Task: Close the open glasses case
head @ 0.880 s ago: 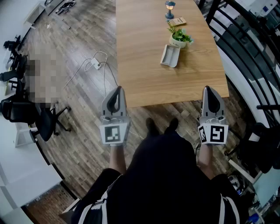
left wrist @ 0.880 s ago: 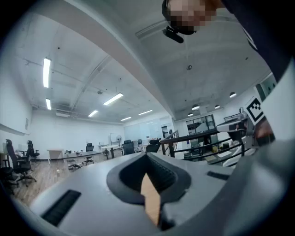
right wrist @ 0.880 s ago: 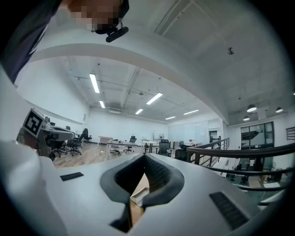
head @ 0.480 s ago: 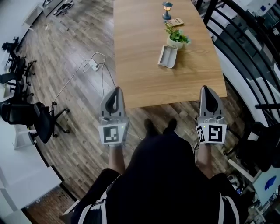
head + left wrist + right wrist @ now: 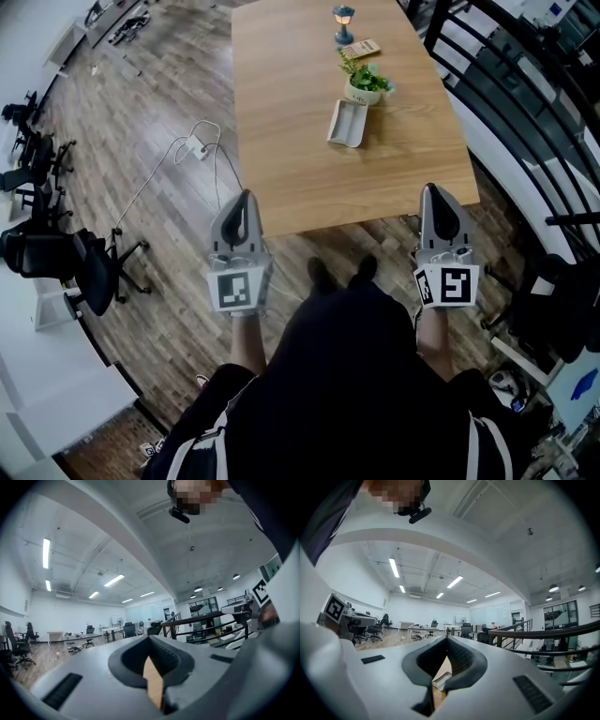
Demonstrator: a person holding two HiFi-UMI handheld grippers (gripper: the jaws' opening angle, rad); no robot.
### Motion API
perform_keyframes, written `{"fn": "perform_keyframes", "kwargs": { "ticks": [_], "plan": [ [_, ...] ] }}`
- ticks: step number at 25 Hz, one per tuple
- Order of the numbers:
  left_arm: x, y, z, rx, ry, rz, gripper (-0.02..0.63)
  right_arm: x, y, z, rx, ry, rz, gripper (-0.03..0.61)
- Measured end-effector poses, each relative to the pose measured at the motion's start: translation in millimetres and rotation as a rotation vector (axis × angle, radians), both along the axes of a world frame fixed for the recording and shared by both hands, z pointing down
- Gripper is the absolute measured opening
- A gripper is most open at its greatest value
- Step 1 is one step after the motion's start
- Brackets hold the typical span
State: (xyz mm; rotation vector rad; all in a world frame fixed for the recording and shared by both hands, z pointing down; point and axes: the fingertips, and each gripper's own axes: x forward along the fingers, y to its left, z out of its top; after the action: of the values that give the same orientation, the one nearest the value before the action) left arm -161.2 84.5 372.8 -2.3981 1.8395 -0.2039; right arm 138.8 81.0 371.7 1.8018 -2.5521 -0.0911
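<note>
From the head view, far left, black office chairs point(image 5: 66, 253) stand on the wooden floor, and a white power strip point(image 5: 197, 146) lies there with its cable looped. My left gripper point(image 5: 246, 195) is next, held level just off the near edge of the table point(image 5: 281, 112), jaws clenched on nothing. Its own view shows only a sliver of tabletop wood in the slot between the shut jaws, plus ceiling lights and distant desks that the head view misses.

The open glasses case point(image 5: 346, 123) lies well ahead on the table, right of centre, just in front of a small potted plant point(image 5: 362, 82). Beyond that are a little lamp point(image 5: 343, 17) and a card point(image 5: 361, 47) (its print is too small to read).

My right gripper point(image 5: 432, 189) is also level near the table's edge, well apart from the case, jaws pressed together and empty. Through its slot I see wood and a pale edge I cannot name. A black railing point(image 5: 525, 103) runs along the right.

The only marks on my cubes are black-and-white squares, no words
</note>
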Motion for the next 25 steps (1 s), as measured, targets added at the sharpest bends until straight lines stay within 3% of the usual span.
{"fn": "perform_keyframes", "kwargs": {
  "ticks": [13,25],
  "plan": [
    [50.1,-15.1,-6.2,0.002,-0.07,-0.013,-0.002,65.2,-3.3,29.9,-0.056,-0.08,0.025,0.015],
    [10.2,-95.9,16.6,-0.037,-0.028,-0.007,-0.002,22.4,-77.9,32.4,-0.091,-0.024,0.026,0.015]
  ]
}}
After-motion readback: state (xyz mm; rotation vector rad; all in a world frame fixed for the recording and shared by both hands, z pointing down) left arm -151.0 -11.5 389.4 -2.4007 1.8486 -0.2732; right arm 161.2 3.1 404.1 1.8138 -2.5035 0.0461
